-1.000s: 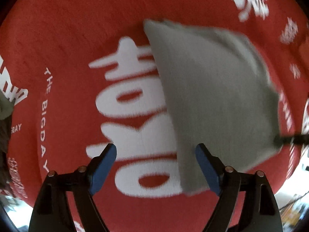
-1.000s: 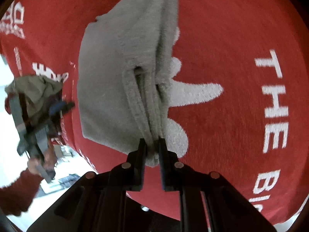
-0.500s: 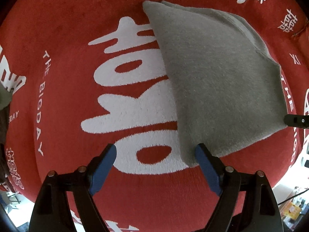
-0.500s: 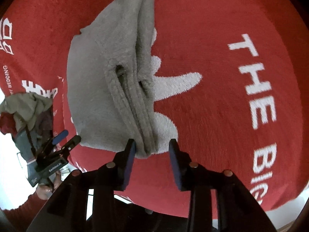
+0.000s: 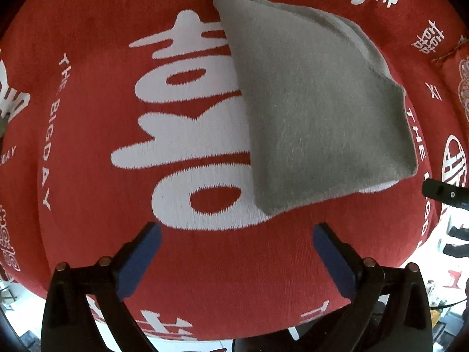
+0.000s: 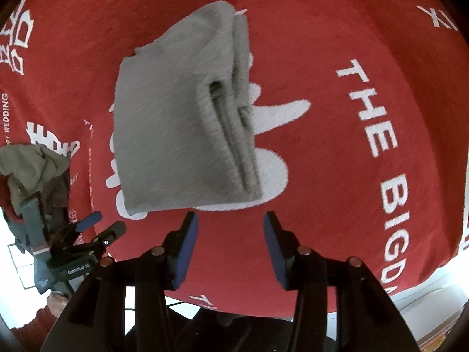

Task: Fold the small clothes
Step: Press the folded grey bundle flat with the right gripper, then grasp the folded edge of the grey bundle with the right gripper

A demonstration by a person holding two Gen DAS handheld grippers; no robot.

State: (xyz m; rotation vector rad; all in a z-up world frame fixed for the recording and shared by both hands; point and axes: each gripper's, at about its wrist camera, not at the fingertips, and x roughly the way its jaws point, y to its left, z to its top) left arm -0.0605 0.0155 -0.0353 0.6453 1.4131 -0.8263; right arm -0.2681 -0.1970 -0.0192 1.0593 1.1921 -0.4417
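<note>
fold looks done: grey cloth lies in a thick stack on the red cover, just ahead of the right gripper, whose jaws have just been opening with nothing between them. left gripper also wide apart, empty, cloth ahead to its right. fuzzy fleece, layered edges showing, roughly square. next, i'd guess: grab a piece from the heap at far left.

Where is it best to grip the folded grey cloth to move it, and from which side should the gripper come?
Probably the thick stacked edge of the folded grey cloth, nearest the right gripper. All layers meet there, so coming from that side, jaws astride the edge, should catch them together.
</note>
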